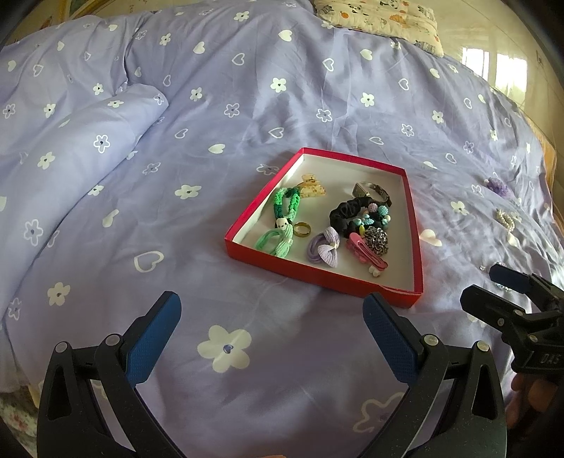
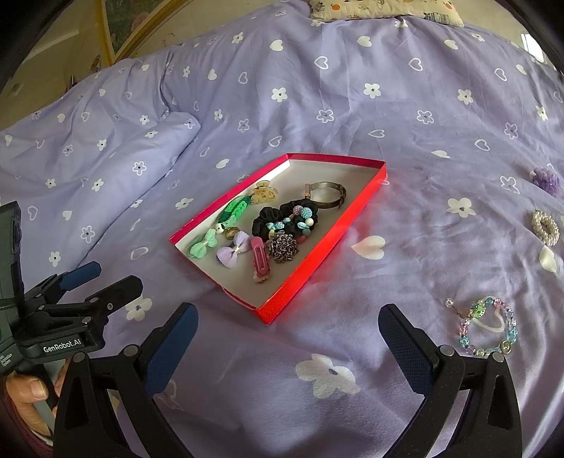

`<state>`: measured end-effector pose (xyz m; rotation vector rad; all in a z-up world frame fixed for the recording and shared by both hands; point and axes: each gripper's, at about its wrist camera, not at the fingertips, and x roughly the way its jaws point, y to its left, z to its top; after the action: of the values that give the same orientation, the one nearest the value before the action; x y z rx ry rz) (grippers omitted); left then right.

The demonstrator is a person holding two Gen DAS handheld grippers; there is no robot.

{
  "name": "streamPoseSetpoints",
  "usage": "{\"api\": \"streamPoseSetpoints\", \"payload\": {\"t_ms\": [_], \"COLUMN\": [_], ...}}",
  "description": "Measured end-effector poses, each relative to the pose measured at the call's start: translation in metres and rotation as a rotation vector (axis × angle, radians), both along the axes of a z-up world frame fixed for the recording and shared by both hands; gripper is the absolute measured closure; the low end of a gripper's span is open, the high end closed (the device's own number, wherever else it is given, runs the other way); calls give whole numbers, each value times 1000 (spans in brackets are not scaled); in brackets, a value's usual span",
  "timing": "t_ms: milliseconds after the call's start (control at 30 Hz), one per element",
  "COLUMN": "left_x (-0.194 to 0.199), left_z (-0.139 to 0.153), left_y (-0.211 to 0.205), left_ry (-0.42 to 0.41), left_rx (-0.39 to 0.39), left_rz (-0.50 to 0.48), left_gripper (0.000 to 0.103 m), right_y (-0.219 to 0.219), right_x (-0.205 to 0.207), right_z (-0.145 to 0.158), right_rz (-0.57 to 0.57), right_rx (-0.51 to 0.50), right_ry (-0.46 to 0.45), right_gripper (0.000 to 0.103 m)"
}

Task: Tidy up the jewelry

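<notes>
Far left in the right wrist view: left gripper (image 2: 102, 278), empty, jaws parted, body printed "GenRobot.AI", held in a hand (image 2: 30, 391) at the lower corner. Next along, lying on a lilac bedspread (image 2: 352, 105) printed with white flowers and hearts: a shallow red box (image 2: 299, 278) with a pale floor, near the middle of the bed. Inside, from left: green braided hair ties (image 2: 215, 229) with a small panda charm, a tan claw clip (image 2: 263, 192) toward the far wall, a gold ring (image 2: 231, 232), a lilac bow (image 2: 232, 252), a pink hair clip (image 2: 260, 260), a coiled metal chain (image 2: 283, 246), a black scrunchie (image 2: 271, 215) topped by a string of coloured beads, and a metal-banded watch (image 2: 326, 195) farthest back. Right gripper (image 2: 287, 338), released and wide open over bare fabric, holding nothing, just short of the box's near corner. Right of the box, loose on the bedspread and well apart from it: a pastel bead bracelet (image 2: 488, 326) nearest, a pearl scrunchie (image 2: 545, 227) farther back, a purple flower piece (image 2: 547, 179) beyond. At the top edge, a cartoon-print pillow (image 2: 384, 8). In the left wrist view, partial lettering "DAS" on the right gripper's body (image 1: 544, 359).
</notes>
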<state>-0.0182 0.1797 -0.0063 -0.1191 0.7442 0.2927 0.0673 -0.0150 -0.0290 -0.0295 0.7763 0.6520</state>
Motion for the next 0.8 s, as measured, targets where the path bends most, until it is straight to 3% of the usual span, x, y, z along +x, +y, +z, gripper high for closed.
{"api": "streamPoseSetpoints", "payload": {"t_ms": [800], "left_x": [-1], "left_z": [2], "left_y": [3], "left_ry": [-3], "left_rx": [16], "left_rz": [10], "left_gripper": [0], "right_y": [6], "right_x": [-4], "right_z": [2], "right_rz": [3], "right_rx": [-1], "right_ry": [2], "right_gripper": [0]}}
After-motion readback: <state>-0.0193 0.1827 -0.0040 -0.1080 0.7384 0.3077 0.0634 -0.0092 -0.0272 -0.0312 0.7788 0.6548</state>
